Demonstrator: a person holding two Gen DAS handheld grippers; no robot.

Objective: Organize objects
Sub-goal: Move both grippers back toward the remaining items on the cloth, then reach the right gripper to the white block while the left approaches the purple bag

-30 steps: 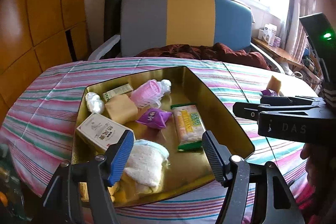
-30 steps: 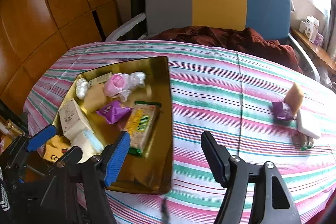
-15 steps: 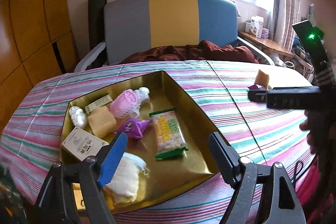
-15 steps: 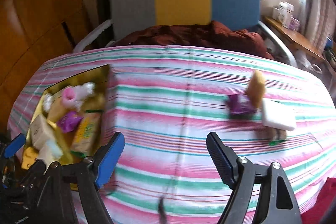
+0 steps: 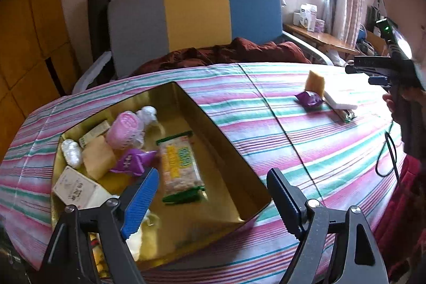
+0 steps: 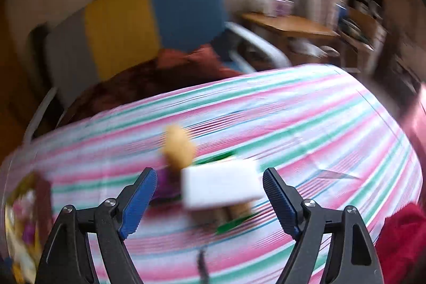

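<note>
A gold tray (image 5: 234, 151) on the striped table holds several items: a cracker pack (image 5: 179, 164), a purple packet (image 5: 131, 161), a pink item (image 5: 125, 129), a yellow block (image 5: 97, 160) and a white box (image 5: 76, 186). My left gripper (image 5: 210, 197) is open and empty over the tray's near edge. On the right of the table lie a white block (image 6: 222, 186), a tan piece (image 6: 179, 148) and a purple packet (image 5: 308, 99). My right gripper (image 6: 207, 201) is open and empty, just in front of the white block; that view is blurred.
A chair with grey, yellow and blue panels (image 5: 197, 15) stands behind the table with a dark red cloth (image 5: 221, 55) on it. A wooden side table (image 5: 322, 39) stands at the right by the window. A black cable (image 5: 386, 153) hangs at the table's right edge.
My right gripper has swung right, from over the tray to in front of the white block and tan piece. My left gripper has turned slightly right; both stay open.
</note>
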